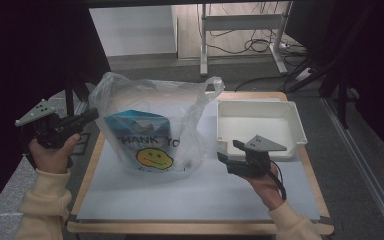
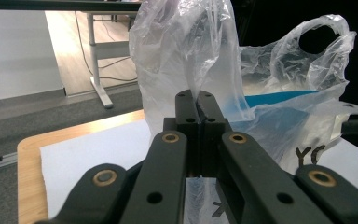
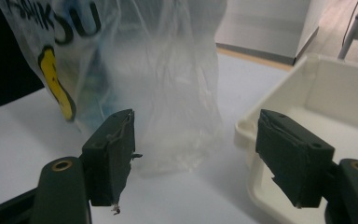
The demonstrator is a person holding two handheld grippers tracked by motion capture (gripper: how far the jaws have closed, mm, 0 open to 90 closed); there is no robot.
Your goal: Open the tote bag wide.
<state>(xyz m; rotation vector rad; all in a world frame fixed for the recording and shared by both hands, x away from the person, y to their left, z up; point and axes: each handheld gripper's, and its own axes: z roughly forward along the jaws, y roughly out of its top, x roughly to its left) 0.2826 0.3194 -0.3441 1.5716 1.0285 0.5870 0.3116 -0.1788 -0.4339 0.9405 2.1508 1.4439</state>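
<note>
A clear plastic carrier bag (image 1: 150, 125) printed with "THANK YOU" and a yellow smiley (image 1: 155, 158) stands on the white mat. Inside it is a blue packet (image 1: 135, 122). My left gripper (image 1: 87, 117) is shut on the bag's left upper edge and holds it up. In the left gripper view the thin plastic (image 2: 186, 51) rises from between the closed jaws of that gripper (image 2: 196, 100), with the blue packet (image 2: 279, 100) behind. My right gripper (image 1: 225, 150) hovers open just right of the bag, nothing between its fingers. The right gripper view has the bag (image 3: 168, 70) ahead of the gripper (image 3: 196, 140).
A white empty tray (image 1: 260, 120) sits at the back right of the table, close to the right gripper; its rim (image 3: 261, 121) runs past the right finger. The table's wooden edge (image 1: 87, 165) frames the mat. Desk legs and cables (image 1: 240, 35) stand on the floor beyond.
</note>
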